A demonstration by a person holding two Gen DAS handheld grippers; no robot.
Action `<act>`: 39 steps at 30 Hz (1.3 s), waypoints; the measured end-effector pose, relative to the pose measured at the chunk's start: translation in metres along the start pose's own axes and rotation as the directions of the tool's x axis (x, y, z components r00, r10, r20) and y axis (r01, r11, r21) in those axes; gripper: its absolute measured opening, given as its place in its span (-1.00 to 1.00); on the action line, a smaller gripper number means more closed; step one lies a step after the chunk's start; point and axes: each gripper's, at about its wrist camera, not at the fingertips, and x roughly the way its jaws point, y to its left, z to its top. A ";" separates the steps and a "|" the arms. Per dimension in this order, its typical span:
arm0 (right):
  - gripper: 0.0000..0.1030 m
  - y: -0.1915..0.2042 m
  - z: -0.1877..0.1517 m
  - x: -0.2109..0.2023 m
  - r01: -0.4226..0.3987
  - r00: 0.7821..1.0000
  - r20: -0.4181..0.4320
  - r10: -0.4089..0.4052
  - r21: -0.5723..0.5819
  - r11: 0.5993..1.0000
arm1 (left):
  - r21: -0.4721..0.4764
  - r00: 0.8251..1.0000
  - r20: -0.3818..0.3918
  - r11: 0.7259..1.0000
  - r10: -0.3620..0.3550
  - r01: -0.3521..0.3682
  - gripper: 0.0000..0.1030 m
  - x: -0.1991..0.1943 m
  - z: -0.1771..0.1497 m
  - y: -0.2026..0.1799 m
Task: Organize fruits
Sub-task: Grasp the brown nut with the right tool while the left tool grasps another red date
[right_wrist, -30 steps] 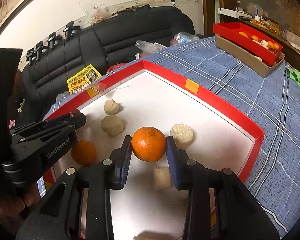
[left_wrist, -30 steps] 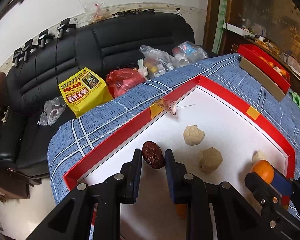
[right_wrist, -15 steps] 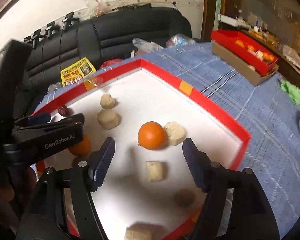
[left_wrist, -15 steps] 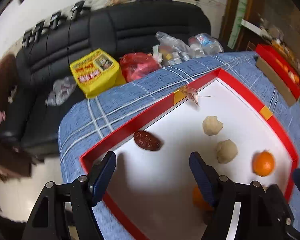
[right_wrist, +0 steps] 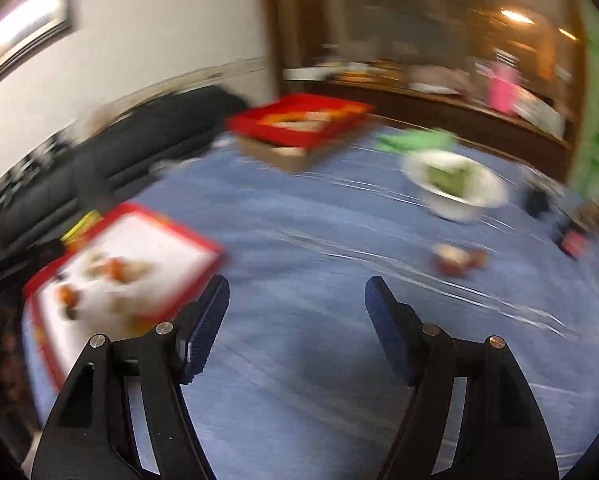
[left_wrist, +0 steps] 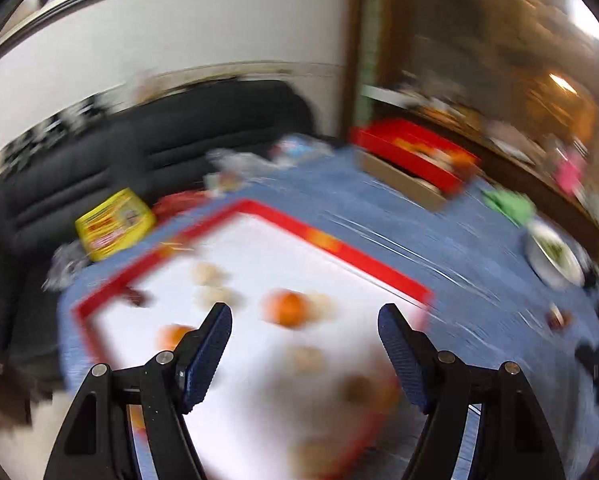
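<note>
Both views are blurred by motion. A red-rimmed white tray lies on the blue cloth; in it are an orange, a second orange, a dark date and beige lumps. My left gripper hangs open above the tray's near part with nothing between its fingers. My right gripper is open and empty over the bare blue cloth, with the tray to its left. A small pile of loose fruit sits on the cloth ahead right.
A red box on a cardboard base stands at the back. A white bowl with greens and a green cloth lie at the right. A black sofa with a yellow bag is beyond the table's left edge.
The left gripper opened and left the date in the tray; the right gripper opened and left the orange there. Both pulled back, rose a little and swung right.
</note>
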 end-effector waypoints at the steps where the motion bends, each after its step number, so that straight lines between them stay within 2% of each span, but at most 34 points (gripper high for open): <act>1: 0.38 -0.021 -0.002 0.003 0.026 1.000 -0.013 -0.026 0.034 0.999 | 0.030 1.000 -0.012 0.999 -0.028 0.029 0.43 0.003 -0.003 -0.015; 5: 0.38 -0.113 -0.002 0.018 0.117 0.993 -0.053 -0.108 0.203 0.972 | 0.148 0.986 -0.077 0.976 -0.150 0.160 0.43 0.019 -0.016 -0.093; 8: 0.37 -0.153 0.006 0.035 0.138 0.989 -0.083 -0.120 0.266 0.954 | 0.210 0.975 -0.104 0.954 -0.194 0.212 0.43 0.027 -0.021 -0.138; 10: 0.25 -0.162 0.012 0.051 0.139 0.988 -0.106 -0.115 0.260 0.956 | 0.240 0.971 -0.119 0.942 -0.209 0.233 0.43 0.033 -0.023 -0.162; 14: 0.20 -0.162 0.024 0.086 0.132 0.984 -0.149 -0.101 0.219 0.967 | 0.263 0.964 -0.138 0.930 -0.227 0.257 0.43 0.053 -0.019 -0.194; 16: 0.07 -0.160 0.029 0.103 0.140 0.980 -0.169 -0.105 0.211 0.967 | 0.269 0.961 -0.150 0.925 -0.233 0.266 0.43 0.063 -0.016 -0.204; 20: -0.43 -0.160 0.034 0.122 0.124 0.978 -0.194 -0.081 0.219 0.968 | 0.288 0.950 -0.159 0.908 -0.268 0.305 0.43 0.078 -0.015 -0.236; 21: -0.48 -0.158 0.034 0.123 0.128 0.977 -0.197 -0.086 0.211 0.969 | 0.290 0.946 -0.168 0.903 -0.278 0.317 0.43 0.080 -0.016 -0.242; 23: -0.49 -0.160 0.036 0.123 0.122 0.976 -0.201 -0.082 0.198 0.973 | 0.299 0.937 -0.184 0.891 -0.297 0.341 0.43 0.087 -0.018 -0.259; 26: -0.54 -0.176 0.032 0.117 0.100 0.980 -0.194 -0.053 0.240 0.966 | 0.314 0.927 -0.199 0.875 -0.318 0.368 0.41 0.095 -0.020 -0.283; 29: -0.54 -0.189 0.024 0.106 0.093 0.983 -0.179 -0.046 0.267 0.959 | 0.335 0.923 -0.204 0.862 -0.327 0.379 0.37 0.101 -0.022 -0.308; 33: -0.54 -0.203 0.018 0.094 0.076 0.988 -0.151 -0.029 0.312 0.947 | 0.347 0.917 -0.254 0.856 -0.308 0.384 0.13 0.113 -0.024 -0.332; 34: -0.54 -0.204 0.017 0.092 0.070 0.989 -0.144 -0.025 0.319 0.945 | 0.362 0.924 -0.246 0.857 -0.293 0.368 0.06 0.113 -0.025 -0.337; 36: -0.54 -0.206 0.018 0.090 0.055 0.991 -0.131 -0.012 0.329 0.943 | 0.379 0.933 -0.233 0.858 -0.273 0.345 -0.56 0.113 -0.024 -0.340; 39: -0.54 -0.204 0.019 0.088 0.046 0.992 -0.124 -0.005 0.330 0.943 | 0.381 0.931 -0.234 0.854 -0.280 0.353 -0.57 0.113 -0.025 -0.338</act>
